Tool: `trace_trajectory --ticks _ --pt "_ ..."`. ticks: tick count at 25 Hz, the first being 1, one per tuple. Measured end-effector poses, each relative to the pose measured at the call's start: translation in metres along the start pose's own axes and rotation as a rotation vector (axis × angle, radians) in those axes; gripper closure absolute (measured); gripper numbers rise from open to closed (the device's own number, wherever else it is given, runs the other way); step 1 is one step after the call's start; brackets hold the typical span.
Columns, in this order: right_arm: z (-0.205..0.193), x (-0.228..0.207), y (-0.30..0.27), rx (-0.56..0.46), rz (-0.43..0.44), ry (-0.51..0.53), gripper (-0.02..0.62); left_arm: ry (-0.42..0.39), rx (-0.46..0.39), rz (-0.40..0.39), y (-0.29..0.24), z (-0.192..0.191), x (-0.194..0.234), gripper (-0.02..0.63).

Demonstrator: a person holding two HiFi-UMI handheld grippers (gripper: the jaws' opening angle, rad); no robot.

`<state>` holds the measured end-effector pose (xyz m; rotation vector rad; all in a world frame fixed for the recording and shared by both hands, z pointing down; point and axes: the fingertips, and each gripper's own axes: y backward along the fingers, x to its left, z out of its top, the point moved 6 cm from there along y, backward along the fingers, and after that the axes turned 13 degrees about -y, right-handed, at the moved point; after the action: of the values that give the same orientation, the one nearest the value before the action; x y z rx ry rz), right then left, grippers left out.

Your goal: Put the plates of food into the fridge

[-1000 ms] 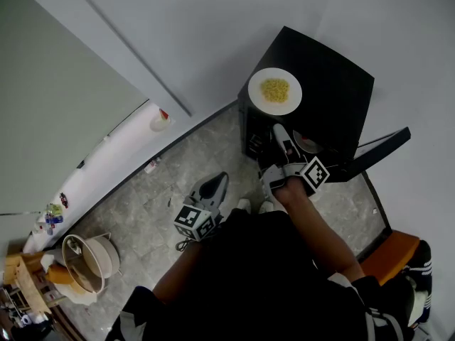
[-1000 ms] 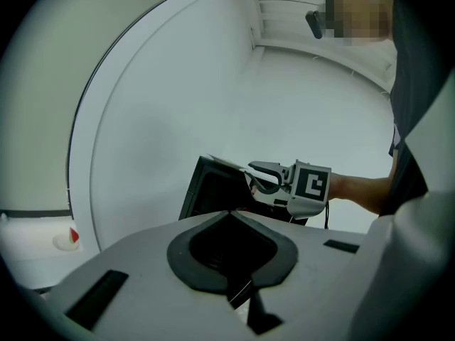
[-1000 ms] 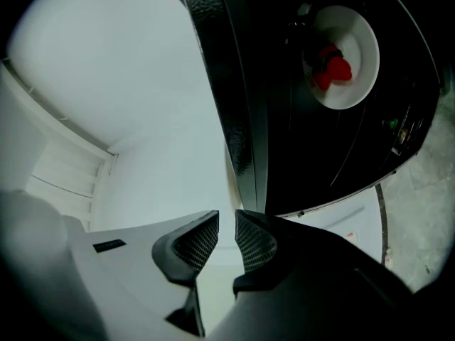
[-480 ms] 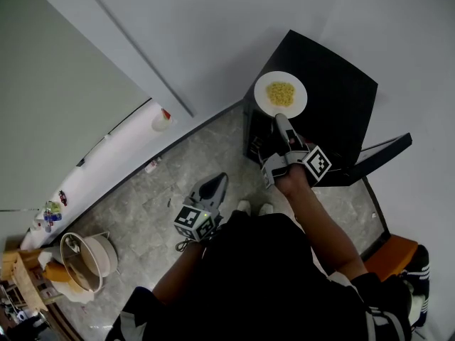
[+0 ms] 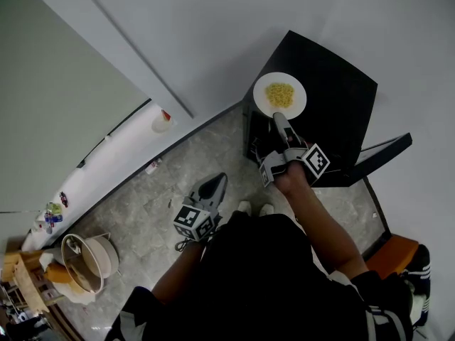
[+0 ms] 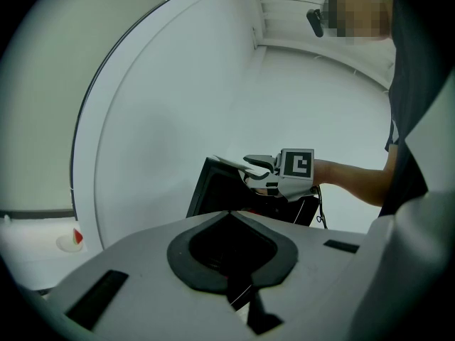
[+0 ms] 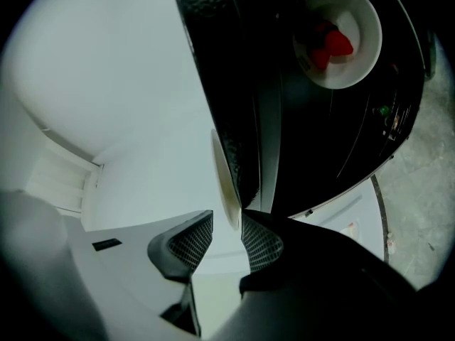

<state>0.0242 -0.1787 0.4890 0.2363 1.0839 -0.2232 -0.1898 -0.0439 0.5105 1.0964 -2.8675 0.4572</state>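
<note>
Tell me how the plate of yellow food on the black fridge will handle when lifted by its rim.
The plate looks rigid and glossy, so probably slippery at its thin rim. The loose yellow food may slide if it tilts.

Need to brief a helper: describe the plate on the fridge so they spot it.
Find the open black fridge. A white plate sits on its top. It holds yellow food; the other plate, inside, holds red food.
</note>
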Motion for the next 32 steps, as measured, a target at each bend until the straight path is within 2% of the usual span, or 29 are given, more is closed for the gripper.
trace_trajectory --ticks 4,7,12,21,26,32 --pt "-0.002 -0.002 -0.003 -0.003 -0.032 -0.022 0.479 0.000 -0.005 0.000 -0.001 -0.001 -0.003 0.583" --pt "0.000 -0.005 -0.004 -0.006 -0.040 -0.029 0.537 0.003 -0.001 0.000 -0.001 -0.004 -0.004 0.584" --pt "-0.001 0.000 -0.002 0.019 -0.029 0.016 0.549 0.003 0.005 0.002 0.002 -0.005 -0.005 0.584" --pt "-0.002 0.005 -0.002 0.060 -0.022 0.065 0.549 0.018 0.014 -0.008 -0.013 0.004 0.001 0.583" --pt "0.005 -0.001 0.014 0.044 -0.014 0.071 0.549 0.001 0.014 -0.017 -0.004 -0.009 -0.015 0.584" --pt "0.004 0.000 0.016 0.048 -0.023 0.079 0.551 -0.002 0.016 -0.006 0.001 -0.010 -0.014 0.583"
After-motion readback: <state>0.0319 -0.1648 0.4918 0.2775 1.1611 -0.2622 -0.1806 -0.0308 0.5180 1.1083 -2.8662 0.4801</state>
